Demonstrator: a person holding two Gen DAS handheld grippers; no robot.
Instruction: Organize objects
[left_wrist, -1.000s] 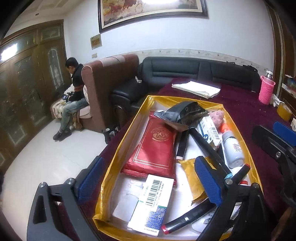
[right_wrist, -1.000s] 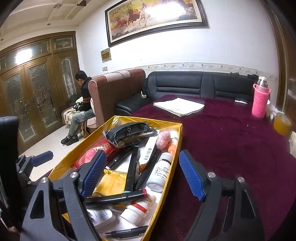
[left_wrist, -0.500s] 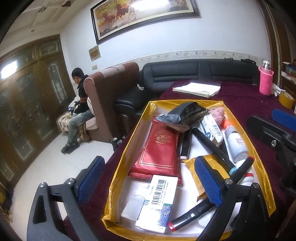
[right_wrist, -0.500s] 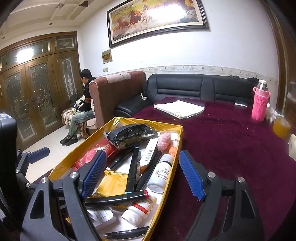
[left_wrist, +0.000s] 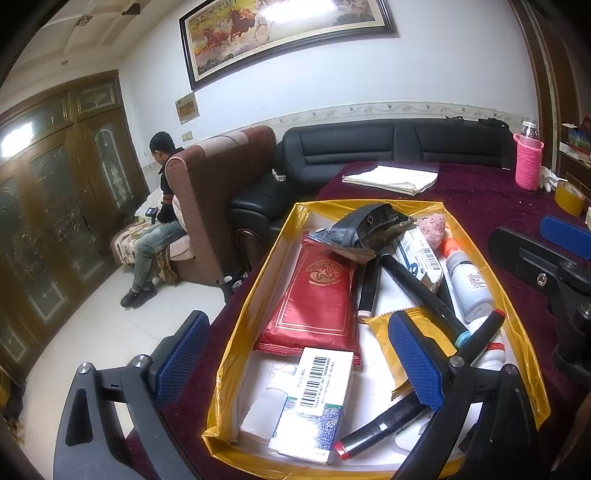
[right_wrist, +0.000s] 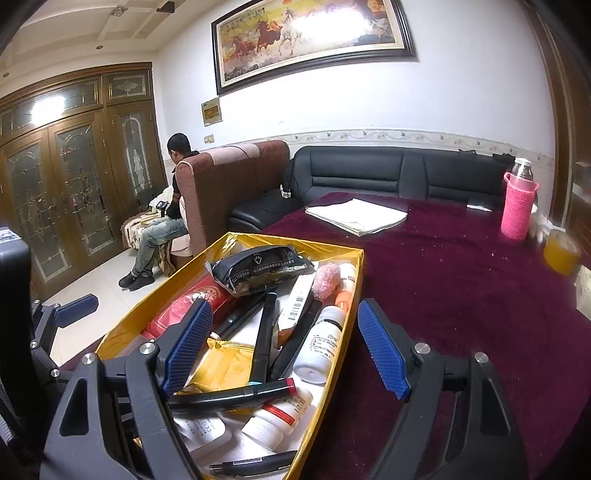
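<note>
both grippers, left and right, wide open, holding nothing, poised over near end of gold tray crammed with markers, bottles, packets. advise singling out red-tipped marker, squaring pads before closing.

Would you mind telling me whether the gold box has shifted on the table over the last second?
No. In the right wrist view the gold box keeps its place relative to the folded papers.

Black claw frames w/ blue ribbed pads, silver screws
</note>
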